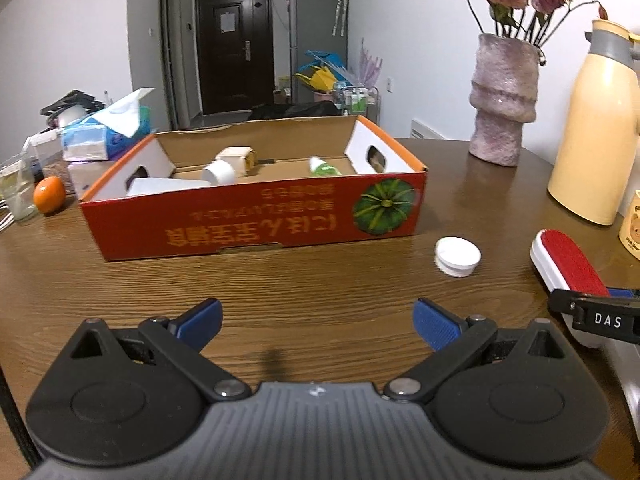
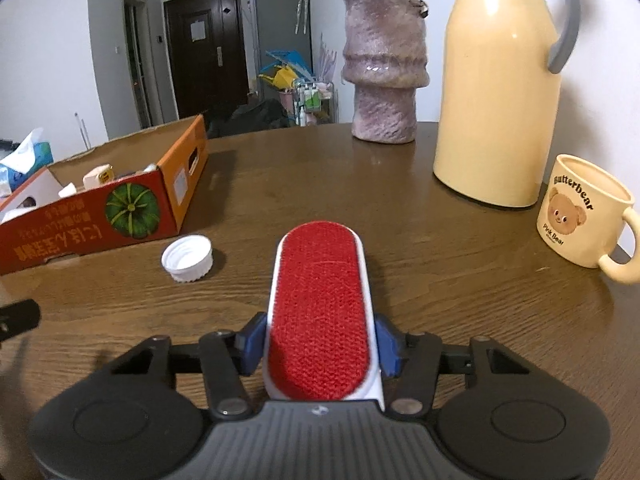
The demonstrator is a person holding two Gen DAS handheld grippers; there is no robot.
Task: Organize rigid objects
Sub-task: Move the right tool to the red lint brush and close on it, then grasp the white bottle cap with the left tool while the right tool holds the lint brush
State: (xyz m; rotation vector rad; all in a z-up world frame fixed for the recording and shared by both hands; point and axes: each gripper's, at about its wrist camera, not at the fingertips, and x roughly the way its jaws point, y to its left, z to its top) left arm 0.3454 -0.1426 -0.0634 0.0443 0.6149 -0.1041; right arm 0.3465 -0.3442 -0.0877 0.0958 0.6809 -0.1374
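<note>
A lint brush point(image 2: 320, 304) with a red pad and a white body lies lengthwise on the wooden table point(image 2: 460, 280). My right gripper point(image 2: 320, 342) is shut on it, blue pads pressed against both white sides near its close end. In the left wrist view the same brush point(image 1: 568, 264) is at the right edge. My left gripper point(image 1: 318, 314) hangs open over bare wood with nothing between its fingers. A white screw cap point(image 1: 458, 256) rests between the brush and the red cardboard box point(image 1: 256, 220). The box holds a white bottle point(image 1: 218, 172), a cream carton point(image 1: 238, 158) and a green-labelled bottle point(image 1: 322, 167).
A pink vase point(image 2: 384, 68) with flowers, a cream thermos jug point(image 2: 496, 92) and a bear mug point(image 2: 580, 208) stand at the back right of the table. An orange point(image 1: 49, 195), a tissue pack point(image 1: 106, 132) and a plastic cup point(image 1: 18, 192) crowd the left edge.
</note>
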